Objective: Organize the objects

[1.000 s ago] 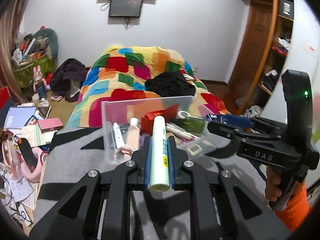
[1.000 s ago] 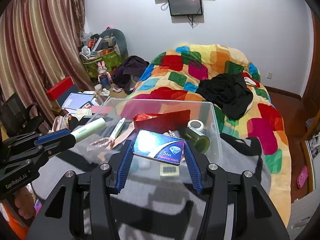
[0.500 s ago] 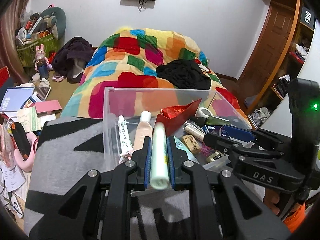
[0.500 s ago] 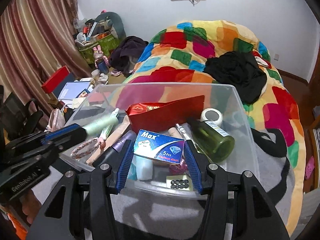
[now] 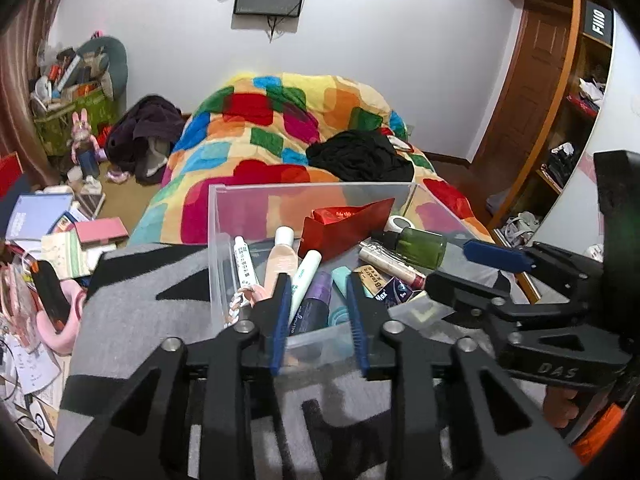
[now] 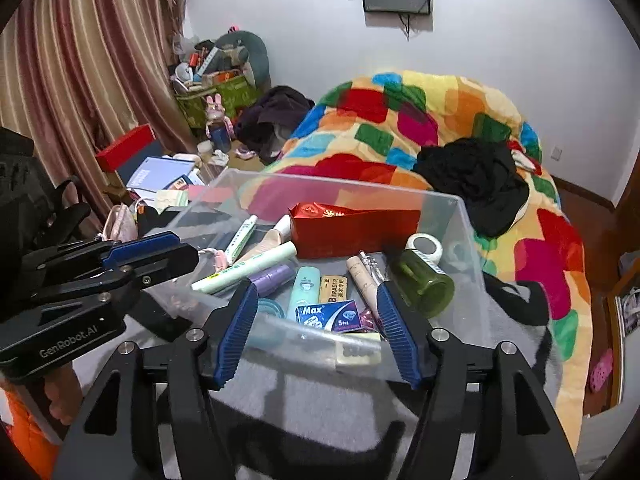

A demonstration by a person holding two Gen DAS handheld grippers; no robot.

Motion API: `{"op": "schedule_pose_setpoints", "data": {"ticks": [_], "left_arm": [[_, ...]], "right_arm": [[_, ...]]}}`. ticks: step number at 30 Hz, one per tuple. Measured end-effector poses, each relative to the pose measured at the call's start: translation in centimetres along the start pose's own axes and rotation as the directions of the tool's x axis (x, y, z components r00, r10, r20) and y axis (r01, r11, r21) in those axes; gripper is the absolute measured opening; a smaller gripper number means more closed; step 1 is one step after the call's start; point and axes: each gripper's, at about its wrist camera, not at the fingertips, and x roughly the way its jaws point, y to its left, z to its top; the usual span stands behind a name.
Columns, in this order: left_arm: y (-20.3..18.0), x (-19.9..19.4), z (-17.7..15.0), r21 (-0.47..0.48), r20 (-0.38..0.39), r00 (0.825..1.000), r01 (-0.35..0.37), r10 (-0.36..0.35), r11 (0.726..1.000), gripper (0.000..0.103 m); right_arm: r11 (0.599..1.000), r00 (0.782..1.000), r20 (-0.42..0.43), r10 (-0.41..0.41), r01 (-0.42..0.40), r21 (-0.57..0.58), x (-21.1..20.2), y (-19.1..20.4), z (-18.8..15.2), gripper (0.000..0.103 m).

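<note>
A clear plastic bin point(image 5: 218, 248) point(image 6: 466, 240) stands on a grey patterned blanket. In it lie a pale green tube point(image 5: 305, 276) point(image 6: 248, 268), a blue "Max" box point(image 6: 328, 315) point(image 5: 394, 290), a red packet point(image 6: 356, 230), a green bottle point(image 6: 422, 284), a purple tube point(image 6: 274, 276) and other small items. My left gripper point(image 5: 318, 312) is open and empty over the bin's near edge. My right gripper point(image 6: 314, 320) is open and empty over the bin's near edge, with the Max box lying between its fingers.
A bed with a colourful patchwork quilt point(image 6: 400, 128) and black clothes point(image 6: 472, 178) lies behind the bin. Books, boxes and clutter point(image 5: 52, 232) cover the floor at the left. A wooden shelf unit point(image 5: 560, 112) stands at the right.
My left gripper opened and the pale green tube now lies in the bin. My right gripper opened and the Max box now lies in the bin. Both grippers tilted down over the bin.
</note>
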Motion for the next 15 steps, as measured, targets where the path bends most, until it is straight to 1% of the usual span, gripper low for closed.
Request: {"op": "schedule_pose_setpoints", "data": {"ticks": [2, 3, 5, 6, 8, 9, 10, 11, 13, 15], "left_arm": [[-0.2, -0.6, -0.2, 0.008, 0.023, 1.0, -0.006, 0.006, 1.0, 0.047], [-0.3, -1.1, -0.4, 0.011, 0.041, 0.999, -0.011, 0.011, 1.0, 0.05], [-0.5, -1.8, -0.6, 0.016, 0.063, 0.998, -0.022, 0.021, 1.0, 0.062], [-0.7, -2.0, -0.7, 0.02, 0.072, 0.997, -0.028, 0.027, 0.999, 0.064], [-1.0, -2.7, -0.9, 0.03, 0.091, 0.995, -0.04, 0.037, 0.999, 0.071], [-1.1, -3.0, -1.0, 0.036, 0.099, 0.994, -0.044, 0.04, 0.998, 0.073], [-1.4, -3.3, -1.2, 0.045, 0.106, 0.993, -0.051, 0.046, 0.998, 0.078], [-1.5, -3.6, -1.3, 0.049, 0.113, 0.992, -0.056, 0.05, 0.997, 0.083], [-1.9, -4.1, -1.8, 0.057, 0.133, 0.989, -0.067, 0.059, 0.996, 0.09], [-2.2, -4.5, -2.1, 0.065, 0.144, 0.988, -0.074, 0.064, 0.995, 0.093]], "right_arm": [[1.0, 1.0, 0.023, 0.0, 0.0, 0.0, -0.9, -0.1, -0.3, 0.068], [1.0, 0.999, 0.037, -0.004, 0.004, 0.0, -1.4, -0.1, -0.5, 0.069], [1.0, 0.998, 0.063, -0.011, 0.012, -0.006, -2.3, 0.0, -0.8, 0.072], [1.0, 0.997, 0.072, -0.015, 0.016, -0.008, -2.5, 0.0, -1.0, 0.073], [0.999, 0.995, 0.095, -0.031, 0.032, -0.015, -3.2, 0.1, -1.3, 0.079], [0.999, 0.994, 0.104, -0.036, 0.038, -0.017, -3.4, 0.1, -1.5, 0.081], [0.999, 0.993, 0.115, -0.042, 0.044, -0.018, -3.7, 0.1, -1.7, 0.083], [0.999, 0.991, 0.125, -0.047, 0.049, -0.018, -4.0, 0.1, -1.9, 0.084], [0.998, 0.989, 0.136, -0.049, 0.052, -0.019, -4.4, 0.1, -2.2, 0.085], [0.999, 0.989, 0.141, -0.047, 0.049, -0.012, -4.7, 0.0, -2.6, 0.087]]}}
